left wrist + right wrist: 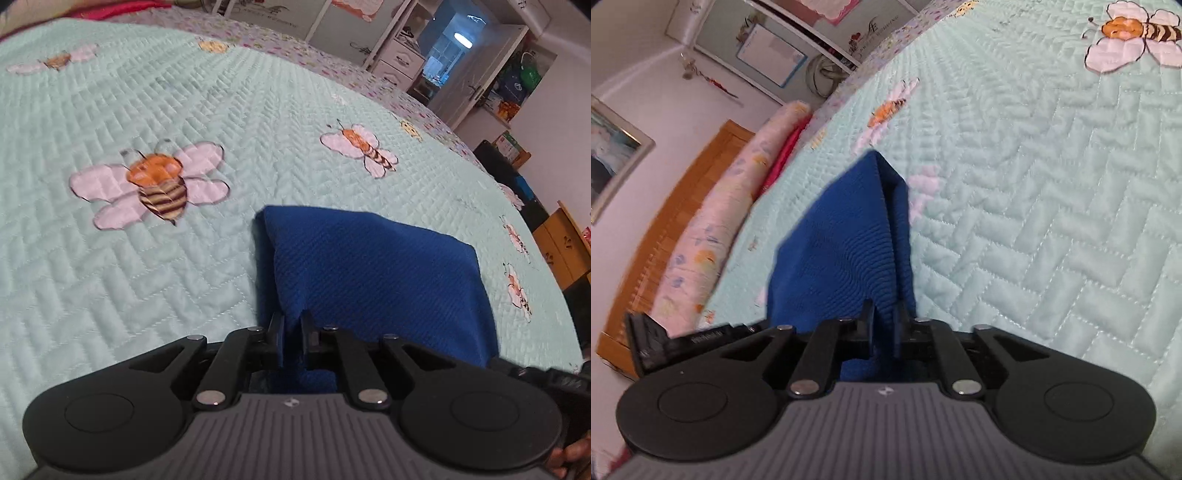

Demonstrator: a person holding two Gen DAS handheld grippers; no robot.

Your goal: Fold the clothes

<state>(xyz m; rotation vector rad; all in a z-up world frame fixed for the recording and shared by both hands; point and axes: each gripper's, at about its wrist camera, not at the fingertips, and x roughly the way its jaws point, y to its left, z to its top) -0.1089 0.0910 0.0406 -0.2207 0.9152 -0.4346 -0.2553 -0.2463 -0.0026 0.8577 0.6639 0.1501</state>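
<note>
While both grippers are pinching the blue cloth low in frame over the quilt, left gripper and right gripper are risking slippage: shallow bites, uneven fold.

This is a bedroom in a home. A bed fills most of the room, spread with a pale green quilt stitched in a herringbone pattern and printed with bees. At its head stands a wooden headboard, with a floral pillow lying along it. A framed picture hangs on the wall beside it. Past the bed's far edge stand white wardrobes and white drawers, an open door and a wooden cabinet. Bags sit on a shelf near the door.
</note>
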